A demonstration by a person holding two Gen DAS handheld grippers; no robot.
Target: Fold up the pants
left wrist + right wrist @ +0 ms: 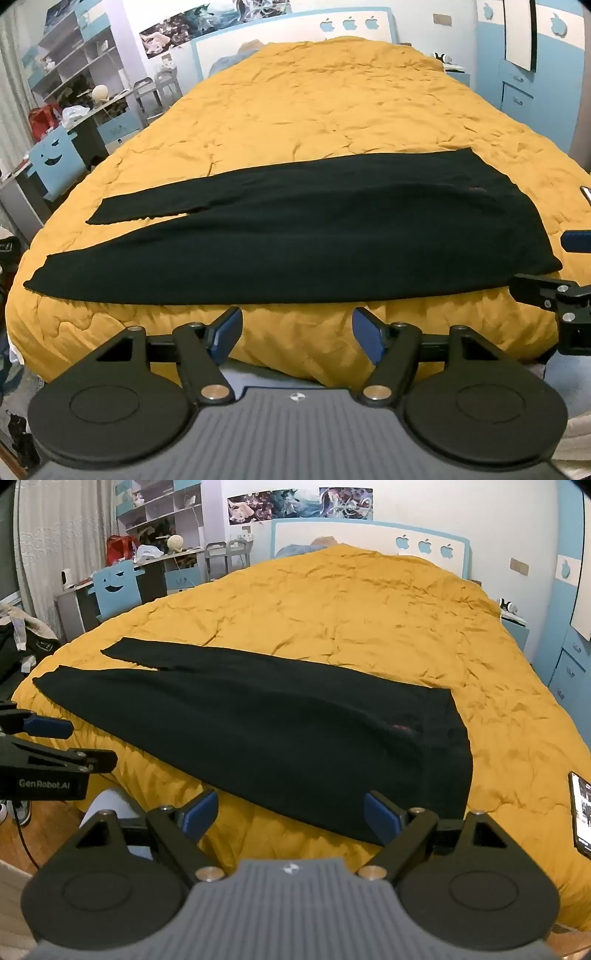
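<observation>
- The left gripper [297, 330] hangs just off the near edge of the bed [332, 110], blue pads spread wide, nothing between them, angled down at the quilt.
- The right gripper [290, 814] hovers beside it, jaws likewise spread and empty; its right pad sits in front of the waist end of the black pants [258, 731], though contact cannot be confirmed.
- Each camera catches the other tool at the frame's edge, both poised over the same near side of the bed.
- The pants lie flat along the bed's near edge on the yellow quilt: waistband toward the near right corner, two legs running toward the near left corner, parted by a narrow gap at the hems.
- A phone [580, 812] rests on the quilt by the right edge, just beyond the waistband.
- Desk, shelves and a blue chair [118, 587] line the far left wall, well apart from the work.
- Judged from the layout, folding has not begun: the garment is spread out and no fold is in it.
- The next move likely calls for both tools to descend to the cloth's near edge, one at the waist and one along the leg, pinch the fabric and carry the near leg over the far one.
- The thin, dark fabric lies flush on a soft quilt, so a pinch could gather bedding too.
</observation>
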